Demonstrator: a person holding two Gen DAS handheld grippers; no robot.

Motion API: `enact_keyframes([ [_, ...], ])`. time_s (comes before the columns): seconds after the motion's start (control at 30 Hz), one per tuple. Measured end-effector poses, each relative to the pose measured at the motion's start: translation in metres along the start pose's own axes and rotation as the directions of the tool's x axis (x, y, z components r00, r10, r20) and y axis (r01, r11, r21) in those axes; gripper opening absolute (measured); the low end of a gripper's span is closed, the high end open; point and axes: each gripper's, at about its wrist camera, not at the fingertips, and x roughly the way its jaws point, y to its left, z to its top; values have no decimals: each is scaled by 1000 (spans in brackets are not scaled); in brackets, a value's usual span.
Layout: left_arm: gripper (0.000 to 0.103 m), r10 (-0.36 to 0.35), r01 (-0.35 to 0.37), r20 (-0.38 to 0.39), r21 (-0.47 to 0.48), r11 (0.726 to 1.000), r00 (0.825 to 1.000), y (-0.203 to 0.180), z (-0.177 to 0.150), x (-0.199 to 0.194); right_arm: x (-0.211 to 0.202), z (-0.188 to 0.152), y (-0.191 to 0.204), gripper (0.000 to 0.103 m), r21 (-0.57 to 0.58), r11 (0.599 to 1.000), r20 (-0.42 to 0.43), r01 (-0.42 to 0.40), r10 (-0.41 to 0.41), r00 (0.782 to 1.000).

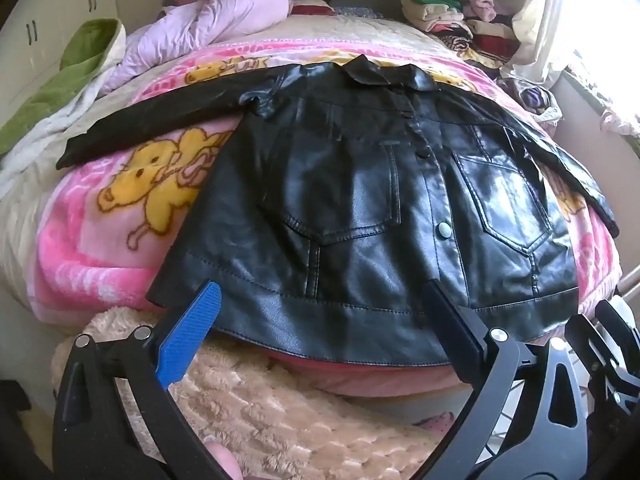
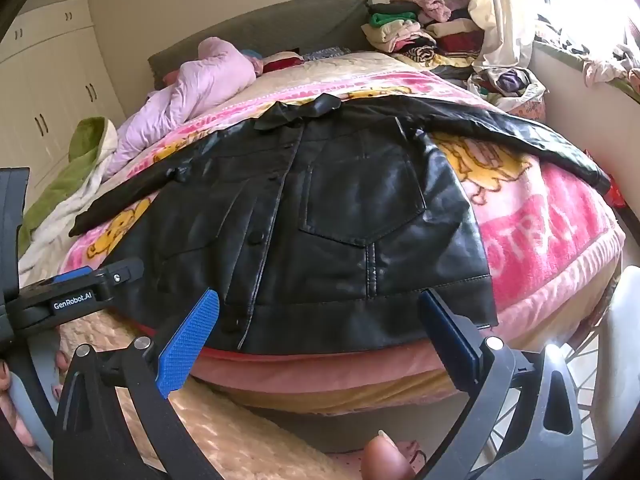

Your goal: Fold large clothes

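A black leather jacket (image 1: 360,184) lies spread front-up on a pink cartoon blanket (image 1: 100,240), collar away from me, both sleeves stretched out to the sides. Its hem hangs at the bed's near edge. My left gripper (image 1: 320,296) stands open just over the hem, nothing pressed between its blue pads. In the right wrist view the same jacket (image 2: 340,208) fills the middle, and my right gripper (image 2: 320,300) is open over the hem near its right corner. The left gripper (image 2: 80,284) shows at that view's left edge.
A lilac quilted garment (image 1: 200,28) and a green towel (image 1: 64,80) lie on the bed's far left. Stacked folded clothes (image 1: 452,20) sit at the far right by a bright window. A beige fluffy blanket (image 1: 260,400) hangs below the bed edge. Wardrobe doors (image 2: 52,92) stand left.
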Motion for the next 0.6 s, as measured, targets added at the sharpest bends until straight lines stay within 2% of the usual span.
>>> enact_keyframes([
  [0.6,94,-6,6,2,5,1000,1000,-1,5,-1,0,1,3,99,-8,1000,4,5,-5,1000],
])
